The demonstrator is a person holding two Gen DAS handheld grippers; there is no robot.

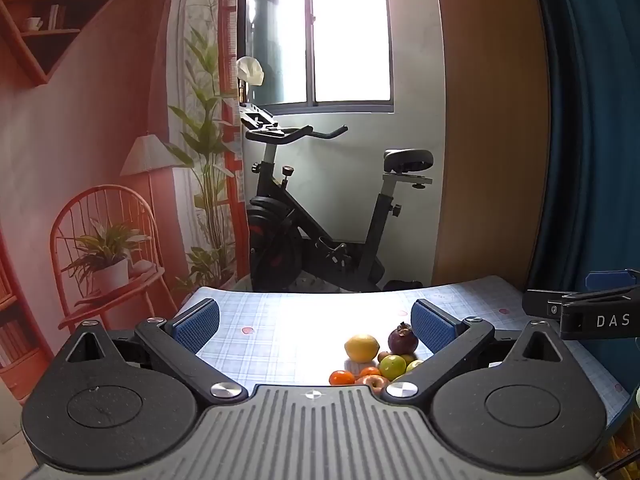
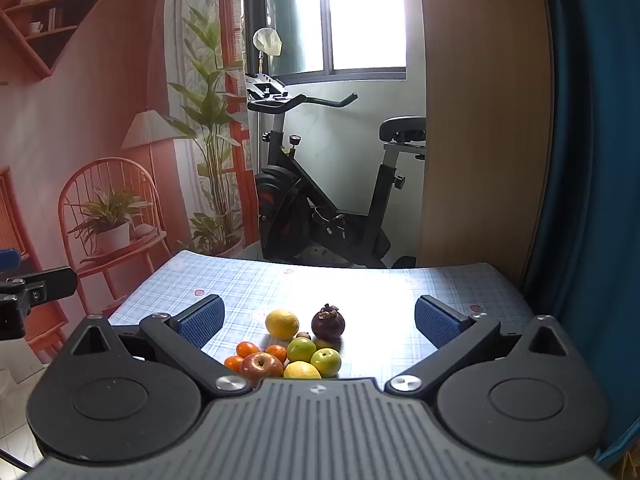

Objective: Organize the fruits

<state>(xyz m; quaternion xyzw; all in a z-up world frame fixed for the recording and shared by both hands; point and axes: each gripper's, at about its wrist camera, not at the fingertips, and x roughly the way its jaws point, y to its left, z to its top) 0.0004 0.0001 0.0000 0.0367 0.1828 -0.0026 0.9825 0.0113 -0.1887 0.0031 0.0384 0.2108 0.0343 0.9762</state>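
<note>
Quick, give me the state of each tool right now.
Left tool: open, holding nothing.
Right tool: open, holding nothing; the fruit pile lies untouched on the table.

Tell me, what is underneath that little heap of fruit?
The heap, from round yellow lemon to dark purple mangosteen and red apple, lies on a pale blue checked tablecloth. The table beneath the cloth is covered, and the heap's near edge is hidden by the gripper body.
</note>
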